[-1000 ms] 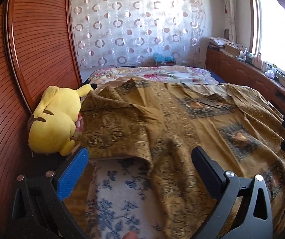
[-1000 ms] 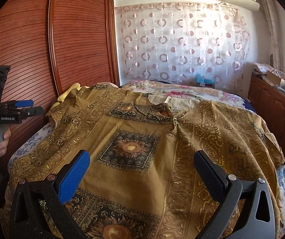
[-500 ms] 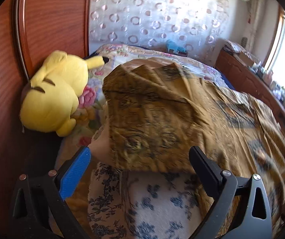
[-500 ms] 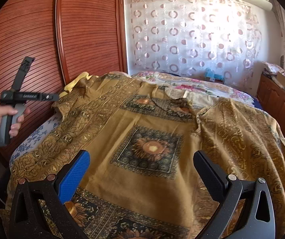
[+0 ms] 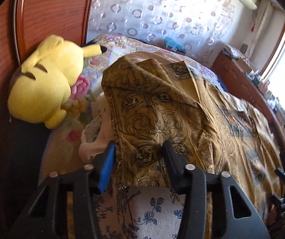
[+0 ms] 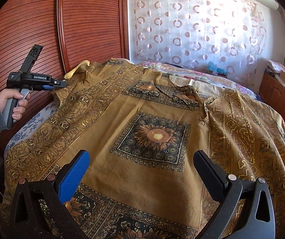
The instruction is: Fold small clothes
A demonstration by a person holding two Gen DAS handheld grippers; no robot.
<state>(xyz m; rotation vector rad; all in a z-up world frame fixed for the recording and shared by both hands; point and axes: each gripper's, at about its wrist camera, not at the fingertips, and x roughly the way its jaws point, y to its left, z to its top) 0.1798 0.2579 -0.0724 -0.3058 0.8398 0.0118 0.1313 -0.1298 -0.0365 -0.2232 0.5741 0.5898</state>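
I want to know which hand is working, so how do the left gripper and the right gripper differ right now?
The left gripper has its fingers closing around the shirt's sleeve edge; the right gripper stands wide open with nothing between its fingers. The left sits at the shirt's side by the wardrobe, the right over the shirt's hem. Both have one blue and one black finger.

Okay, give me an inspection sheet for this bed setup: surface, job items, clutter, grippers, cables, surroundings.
Surface: bed, blue-flowered sheet.
Job's things: brown patterned shirt spread flat, sleeve at its left edge.
Clutter: yellow plush toy by the wardrobe.
Grippers: left gripper closing, sleeve fabric between the jaws; right gripper open over the shirt hem.
Cables: nothing seen for certain.
Surroundings: wooden wardrobe, circle-print curtain, side cabinet.
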